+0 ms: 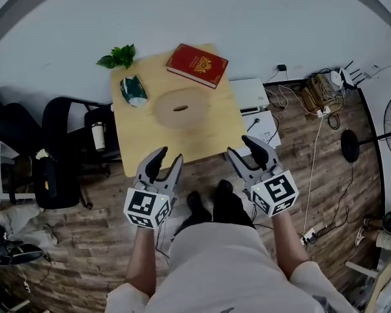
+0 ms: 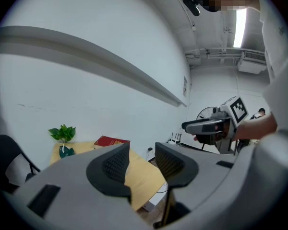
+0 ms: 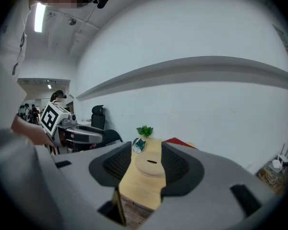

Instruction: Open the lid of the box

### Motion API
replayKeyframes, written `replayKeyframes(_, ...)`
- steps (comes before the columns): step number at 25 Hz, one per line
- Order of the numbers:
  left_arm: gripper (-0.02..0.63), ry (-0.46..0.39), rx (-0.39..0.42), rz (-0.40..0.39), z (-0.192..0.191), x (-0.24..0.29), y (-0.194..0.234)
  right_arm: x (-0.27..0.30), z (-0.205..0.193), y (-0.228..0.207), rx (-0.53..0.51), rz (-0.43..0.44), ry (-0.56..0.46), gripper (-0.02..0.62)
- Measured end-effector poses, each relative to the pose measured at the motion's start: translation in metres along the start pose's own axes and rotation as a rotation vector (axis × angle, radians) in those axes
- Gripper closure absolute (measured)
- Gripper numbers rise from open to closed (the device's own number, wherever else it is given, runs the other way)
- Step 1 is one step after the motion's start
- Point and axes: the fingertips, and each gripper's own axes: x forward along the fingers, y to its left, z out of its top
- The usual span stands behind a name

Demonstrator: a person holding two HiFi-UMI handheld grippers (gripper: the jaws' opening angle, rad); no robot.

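Counter (image 1: 212, 142): pale wood, ahead of you; black chair (image 1: 62, 145) at its left.
Box (image 1: 181, 107): round, mid-counter, lid on, its slot running left-right.
Red book (image 1: 197, 64): behind the box.
Green packet (image 1: 133, 90): left of it.
Claws: your left claw (image 1: 169, 158) and right claw (image 1: 240, 147) are both released and empty, at the near edge.
Views: only your right gripper view frames the box.

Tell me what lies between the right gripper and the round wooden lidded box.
Nothing but bare light-wood tabletop; the head view shows it.
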Motion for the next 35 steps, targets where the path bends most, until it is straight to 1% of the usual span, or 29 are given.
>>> replayKeyframes(5, 0.453, 0.041, 0.031, -0.010, -0.007, 0.018, 0.001, 0.002, -0.007, -0.013, 0.016, -0.010, 0.017, 0.416)
replayKeyframes(14, 0.451, 0.074, 0.021, 0.021, -0.013, 0.048, 0.012, 0.028, -0.006, -0.039, 0.028, 0.021, 0.015, 0.416)
replayKeyframes(23, 0.451, 0.126, 0.012, 0.078, -0.016, 0.088, 0.024, 0.056, -0.010, -0.076, 0.053, 0.074, 0.030, 0.416)
replayKeyframes(35, 0.448, 0.207, 0.003, 0.141, -0.036, 0.152, 0.031, 0.095, -0.023, -0.117, 0.054, 0.175, 0.069, 0.416)
